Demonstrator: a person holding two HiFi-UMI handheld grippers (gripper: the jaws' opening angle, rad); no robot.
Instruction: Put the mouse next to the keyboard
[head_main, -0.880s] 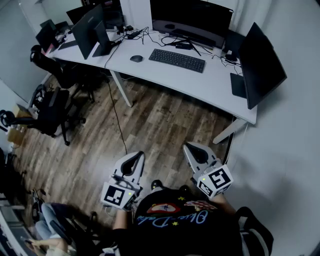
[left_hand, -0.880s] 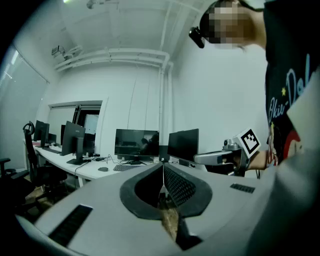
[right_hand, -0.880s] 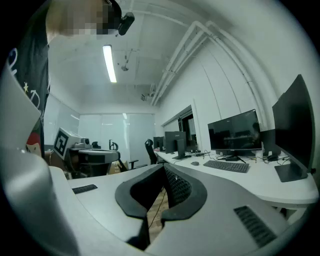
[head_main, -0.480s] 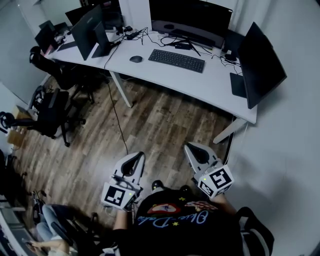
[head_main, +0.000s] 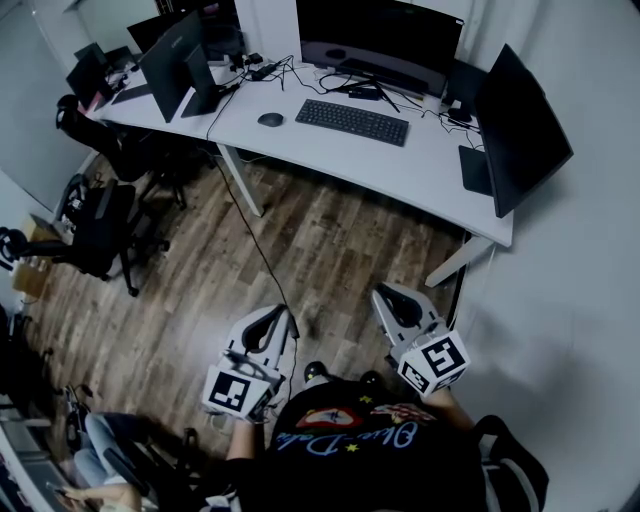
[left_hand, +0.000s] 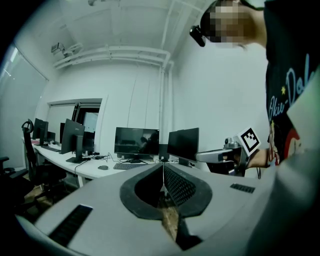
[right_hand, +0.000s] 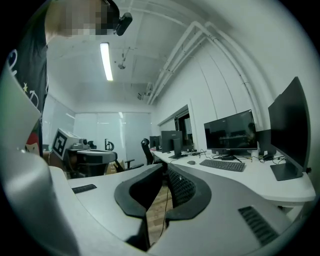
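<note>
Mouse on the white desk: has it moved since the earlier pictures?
No. The mouse lies at the same gap left of the keyboard as before.

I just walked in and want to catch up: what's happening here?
A person stands on the wood floor, well back from the desk, holding the left tongs and right tongs, both shut and empty. The mouse lies on the desk left of the keyboard, a gap apart. Nothing has been picked up yet.
</note>
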